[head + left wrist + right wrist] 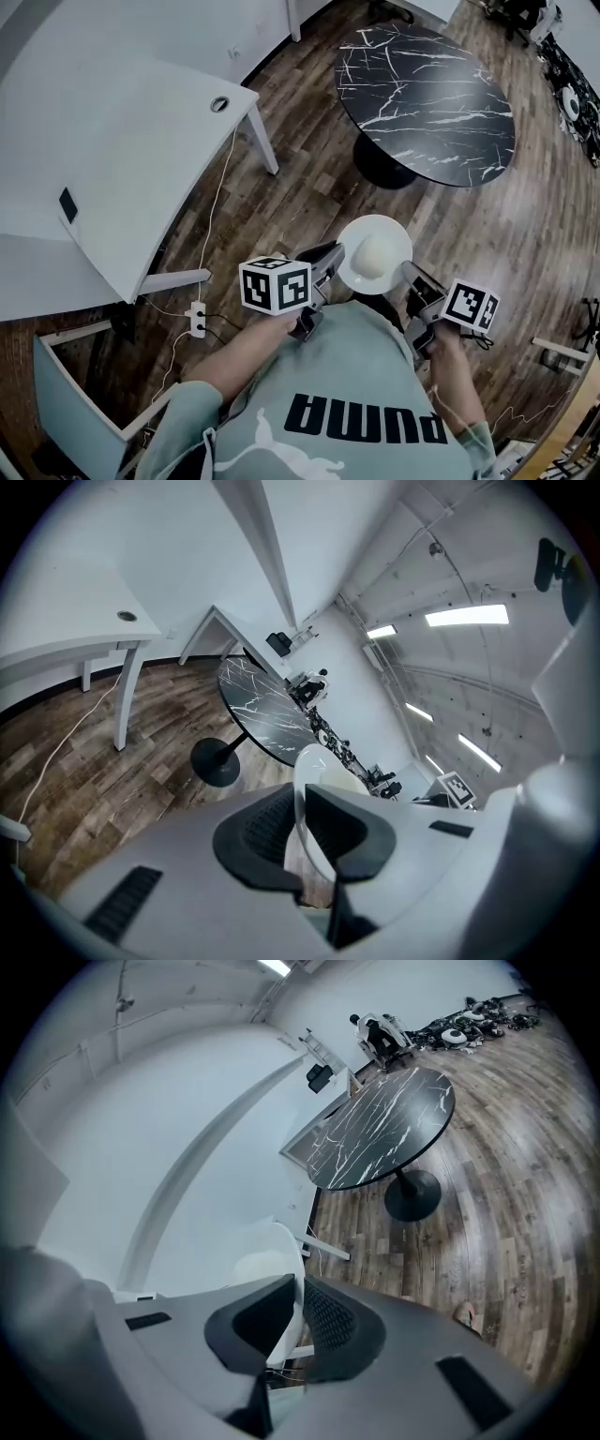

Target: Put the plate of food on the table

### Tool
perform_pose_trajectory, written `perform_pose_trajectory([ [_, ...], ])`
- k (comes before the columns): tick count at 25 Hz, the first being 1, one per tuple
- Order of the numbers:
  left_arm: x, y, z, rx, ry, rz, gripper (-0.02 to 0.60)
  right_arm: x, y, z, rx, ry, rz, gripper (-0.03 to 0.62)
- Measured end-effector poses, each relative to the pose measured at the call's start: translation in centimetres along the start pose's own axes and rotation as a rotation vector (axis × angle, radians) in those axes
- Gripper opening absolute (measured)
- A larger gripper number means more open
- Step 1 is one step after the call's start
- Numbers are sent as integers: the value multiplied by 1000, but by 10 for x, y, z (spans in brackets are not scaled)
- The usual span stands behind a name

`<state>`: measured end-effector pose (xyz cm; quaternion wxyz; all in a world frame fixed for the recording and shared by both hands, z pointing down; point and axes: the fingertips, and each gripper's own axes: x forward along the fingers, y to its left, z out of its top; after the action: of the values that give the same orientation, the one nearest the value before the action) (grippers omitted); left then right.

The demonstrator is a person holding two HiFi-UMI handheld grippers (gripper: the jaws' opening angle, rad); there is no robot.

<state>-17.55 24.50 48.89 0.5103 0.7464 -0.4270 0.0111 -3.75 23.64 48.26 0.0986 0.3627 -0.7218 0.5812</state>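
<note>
A person holds a white plate (375,225) w/ a pale mound of food (381,255) above wood flooring. The left gripper (300,829) is clamped on the rim at one side and the right gripper (296,1314) on the opposite rim (each pair of fingers grips the plate's edge). A black marble-look round table (427,103) stands beyond the fingertips, well apart. A white desk (112,159) lies left of the left gripper.

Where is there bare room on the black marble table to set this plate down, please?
The whole top of the black marble table looks bare, so the plate fits anywhere. The white desk is mostly free too, apart from its cable hole and a small dark item. Gear crowds the floor beyond.
</note>
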Motion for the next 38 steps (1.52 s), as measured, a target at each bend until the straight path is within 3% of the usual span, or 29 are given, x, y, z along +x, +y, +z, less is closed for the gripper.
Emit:
perform_pose_trajectory([
  [15, 26, 4, 27, -17, -17, 45, 40, 20, -9, 38, 1, 45, 26, 34],
  [38, 152, -34, 102, 16, 1, 133, 41, 24, -65, 183, 29, 73, 101, 34],
])
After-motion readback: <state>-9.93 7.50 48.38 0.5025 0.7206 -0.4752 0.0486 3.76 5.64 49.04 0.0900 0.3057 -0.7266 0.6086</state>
